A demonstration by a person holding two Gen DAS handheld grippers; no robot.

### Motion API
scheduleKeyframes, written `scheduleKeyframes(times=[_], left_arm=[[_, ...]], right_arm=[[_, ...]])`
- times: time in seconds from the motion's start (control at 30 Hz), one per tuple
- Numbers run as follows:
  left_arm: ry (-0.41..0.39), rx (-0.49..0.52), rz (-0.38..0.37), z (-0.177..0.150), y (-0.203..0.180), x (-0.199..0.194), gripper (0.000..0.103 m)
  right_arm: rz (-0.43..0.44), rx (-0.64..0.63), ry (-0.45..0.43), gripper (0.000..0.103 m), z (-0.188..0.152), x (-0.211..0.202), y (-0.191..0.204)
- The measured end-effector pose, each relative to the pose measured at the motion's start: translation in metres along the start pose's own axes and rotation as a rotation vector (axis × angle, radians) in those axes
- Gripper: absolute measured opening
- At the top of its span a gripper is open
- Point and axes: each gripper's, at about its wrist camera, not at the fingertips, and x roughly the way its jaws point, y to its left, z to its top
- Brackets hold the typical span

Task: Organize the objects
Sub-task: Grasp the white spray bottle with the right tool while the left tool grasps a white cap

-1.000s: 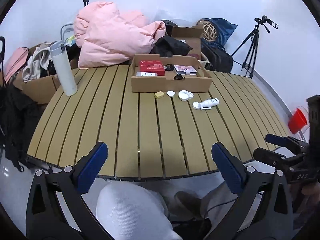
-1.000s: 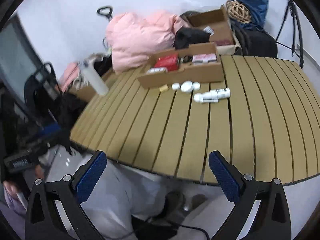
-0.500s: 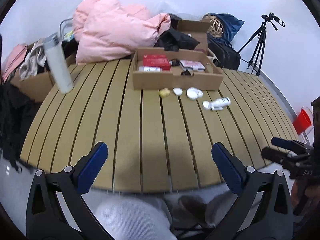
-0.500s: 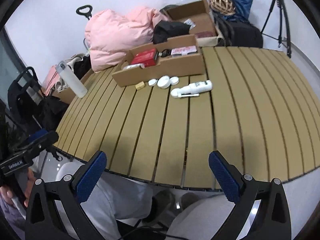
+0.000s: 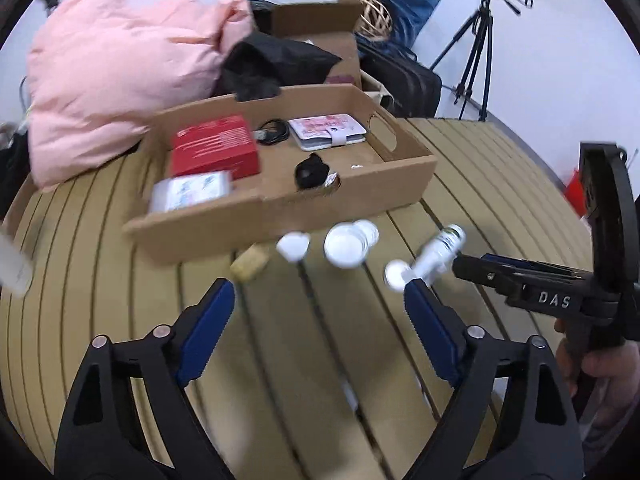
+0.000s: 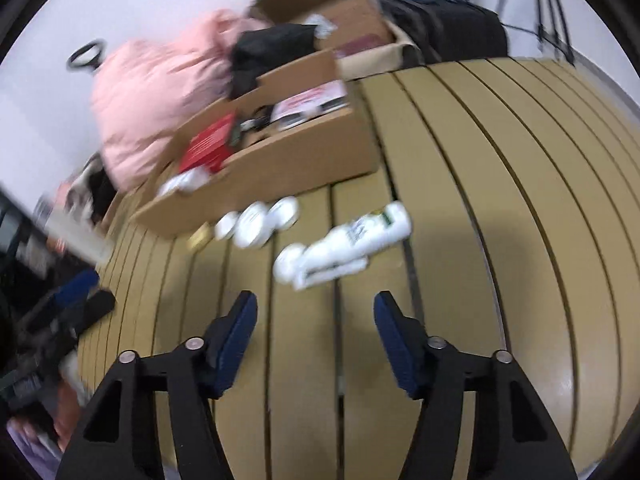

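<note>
A shallow cardboard tray [image 5: 352, 196] [image 6: 304, 160] stands on the slatted table and holds a red box [image 5: 214, 152], a white packet [image 5: 192, 194], a pink-and-white case [image 5: 326, 130] and black cables. In front of it lie a yellow block [image 5: 249, 266], small white round containers [image 5: 344, 244] [image 6: 252, 226] and a white bottle on its side [image 5: 434, 256] [image 6: 352, 240]. My left gripper [image 5: 316, 304] is open and empty just short of the containers. My right gripper [image 6: 316, 316] is open and empty just short of the bottle; it also shows at the right of the left wrist view [image 5: 520, 276].
A pink padded jacket [image 5: 120, 76], a black garment [image 5: 272, 64], a second open carton [image 5: 316, 36], dark bags and a tripod [image 5: 480, 40] sit behind the table. A white flask [image 6: 76, 232] stands at the table's left. The table's right edge curves near a red bin [image 5: 576, 192].
Both grippers have moved forward over the table from beyond its near edge, and the tray and small items now loom much closer. The jaws of both have narrowed somewhat but stay open.
</note>
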Motion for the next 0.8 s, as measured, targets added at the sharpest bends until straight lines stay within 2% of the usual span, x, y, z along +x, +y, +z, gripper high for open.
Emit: scheduleKeyframes(times=[0.07, 0.23, 0.3, 0.33, 0.37, 0.4, 0.43, 0.47, 0.57, 0.67, 0.8], left_arm=[[0.018, -0.004, -0.004, 0.009, -0.007, 0.024, 0.076], [0.042, -0.059, -0.004, 0.018, -0.012, 0.068, 0.076], [0.063, -0.069, 0.005, 0.017, -0.014, 0.083, 0.074], [0.072, -0.07, 0.018, 0.016, -0.015, 0.088, 0.069], [0.086, -0.076, 0.031, 0.014, -0.015, 0.094, 0.058], [0.072, -0.07, 0.053, 0.012, -0.016, 0.095, 0.057], [0.059, -0.059, 0.053, 0.011, -0.017, 0.093, 0.041], [0.067, -0.059, 0.034, 0.011, -0.017, 0.093, 0.037], [0.049, -0.097, 0.008, 0.008, -0.012, 0.088, 0.036], [0.048, -0.091, 0.003, 0.009, -0.013, 0.072, 0.036], [-0.011, -0.073, 0.014, 0.008, -0.009, 0.001, 0.036]], right_arm=[[-0.032, 0.026, -0.001, 0.063, 0.011, 0.016, -0.003], [-0.108, 0.0, -0.017, 0.06, 0.03, 0.049, -0.004], [-0.128, -0.037, -0.03, 0.049, 0.031, 0.054, 0.0], [-0.136, -0.062, -0.04, 0.046, 0.031, 0.056, 0.002], [-0.139, -0.077, -0.044, 0.042, 0.03, 0.058, 0.003], [-0.143, -0.092, -0.045, 0.039, 0.029, 0.061, 0.004], [-0.149, -0.101, -0.044, 0.039, 0.027, 0.063, 0.004], [-0.145, -0.096, -0.042, 0.038, 0.027, 0.064, 0.002], [-0.114, -0.085, -0.032, 0.034, 0.026, 0.065, -0.001], [-0.105, -0.086, -0.038, 0.032, 0.026, 0.063, -0.002], [-0.088, -0.085, -0.072, 0.032, 0.028, 0.042, -0.001]])
